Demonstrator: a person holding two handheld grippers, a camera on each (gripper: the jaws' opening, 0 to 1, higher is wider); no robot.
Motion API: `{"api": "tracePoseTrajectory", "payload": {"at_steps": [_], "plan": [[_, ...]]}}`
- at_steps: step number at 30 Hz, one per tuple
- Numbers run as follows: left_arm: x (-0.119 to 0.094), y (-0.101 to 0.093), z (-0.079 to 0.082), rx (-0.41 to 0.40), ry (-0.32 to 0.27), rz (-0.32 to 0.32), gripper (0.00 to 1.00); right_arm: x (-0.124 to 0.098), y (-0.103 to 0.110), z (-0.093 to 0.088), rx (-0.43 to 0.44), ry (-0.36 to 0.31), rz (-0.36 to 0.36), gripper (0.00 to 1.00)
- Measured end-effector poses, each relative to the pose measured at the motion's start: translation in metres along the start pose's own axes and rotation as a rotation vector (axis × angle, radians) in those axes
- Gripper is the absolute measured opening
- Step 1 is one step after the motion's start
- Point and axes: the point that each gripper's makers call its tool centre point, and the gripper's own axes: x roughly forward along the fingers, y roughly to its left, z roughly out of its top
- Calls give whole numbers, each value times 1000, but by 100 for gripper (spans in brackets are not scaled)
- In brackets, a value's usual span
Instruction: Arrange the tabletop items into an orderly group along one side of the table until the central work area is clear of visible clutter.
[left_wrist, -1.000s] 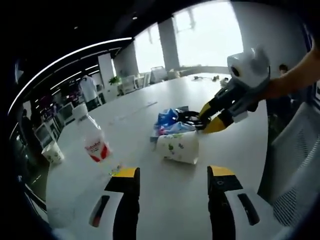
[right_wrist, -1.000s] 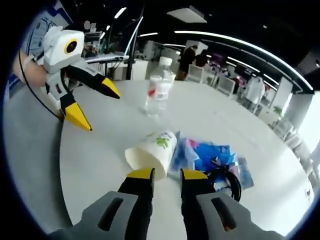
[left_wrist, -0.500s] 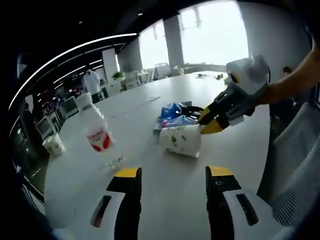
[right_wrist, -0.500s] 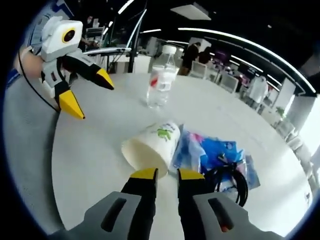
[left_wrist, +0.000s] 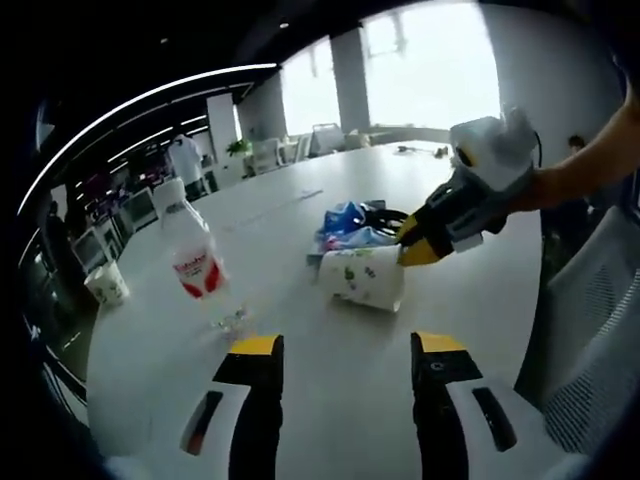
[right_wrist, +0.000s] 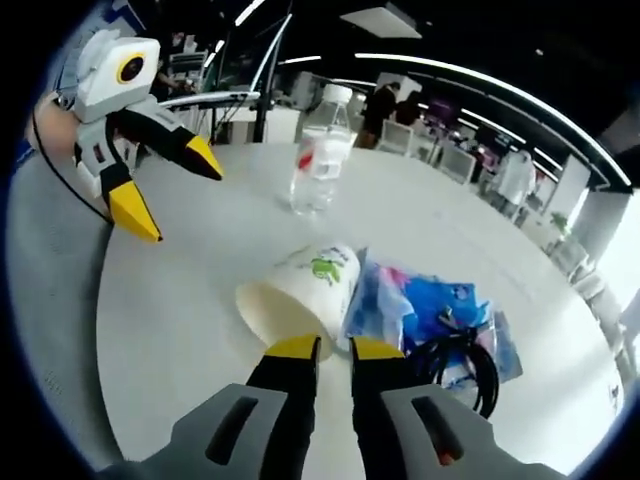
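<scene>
The room is a large open-plan office with a dark ceiling crossed by long light strips and bright windows at the far end; people stand among desks in the background. A long white bench with a plain, matt surface carries the items. A white mesh chair stands at its edge in the left gripper view.

Near the bench's middle, a clear water bottle with a red label stands upright, well apart from the rest. A white paper cup with a green print lies on its side, open mouth towards the right tool. Touching its flank is a blue plastic packet, with a coiled black cable lying on it. A second paper cup stands upright at the bench's far left edge in the left gripper view.

The right tool has its yellow tips nearly closed at the lying cup's rim; whether they pinch the rim, I cannot tell. The left tool hangs released, jaws wide apart, above bare bench surface short of the cup.
</scene>
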Motion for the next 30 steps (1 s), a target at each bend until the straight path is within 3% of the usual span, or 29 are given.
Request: {"api": "tracePoseTrajectory", "payload": {"at_steps": [16, 30], "plan": [[1, 1, -3, -10, 6, 0, 48, 3, -4, 1, -24, 16, -24, 0], [1, 1, -4, -15, 4, 0, 48, 2, -10, 3, -15, 20, -35, 0]]}}
